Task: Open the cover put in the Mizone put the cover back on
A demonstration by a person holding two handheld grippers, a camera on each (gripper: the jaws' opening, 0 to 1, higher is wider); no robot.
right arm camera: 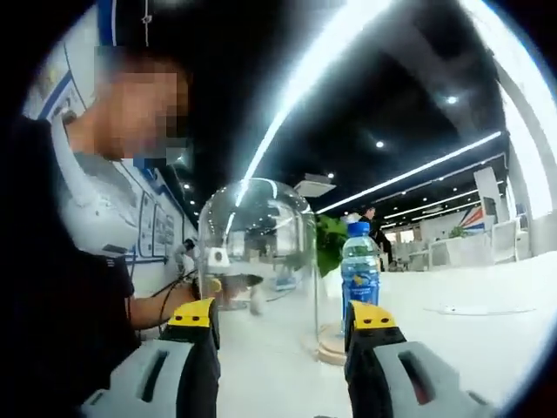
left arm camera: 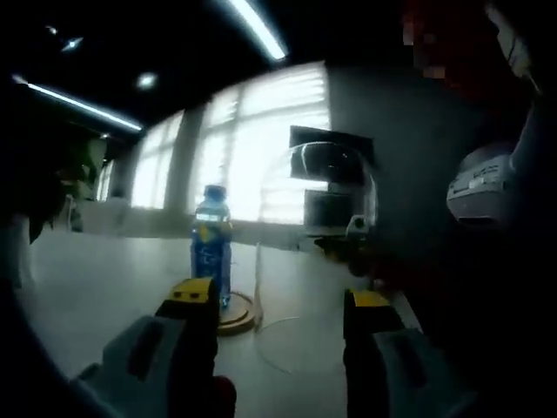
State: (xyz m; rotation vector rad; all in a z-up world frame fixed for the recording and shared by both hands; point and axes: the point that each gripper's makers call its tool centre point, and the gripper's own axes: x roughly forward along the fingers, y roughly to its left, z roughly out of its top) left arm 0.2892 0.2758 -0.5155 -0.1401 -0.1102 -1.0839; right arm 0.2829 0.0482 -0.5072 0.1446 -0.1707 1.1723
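Observation:
A blue Mizone bottle [left arm camera: 211,244] [right arm camera: 359,277] stands upright on a round wooden base [left arm camera: 239,315] [right arm camera: 332,348]. Beside it stands a clear glass dome cover [left arm camera: 318,252] [right arm camera: 257,261], its rim down near the white table [left arm camera: 104,287]. In the left gripper view my left gripper [left arm camera: 280,300] is open, short of the bottle and the dome, with nothing between its yellow-tipped jaws. My right gripper [right arm camera: 283,313] is open too, facing the dome from the other side. Each gripper shows small beyond the glass in the other's view: the right gripper [left arm camera: 348,248] and the left gripper [right arm camera: 218,283].
A person in a white shirt and dark vest [right arm camera: 78,261] stands close on the left of the right gripper view. Their dark body [left arm camera: 487,287] takes up the right of the left gripper view. A monitor [left arm camera: 331,209] and bright windows lie behind the dome. A green plant [right arm camera: 329,239] stands beyond it.

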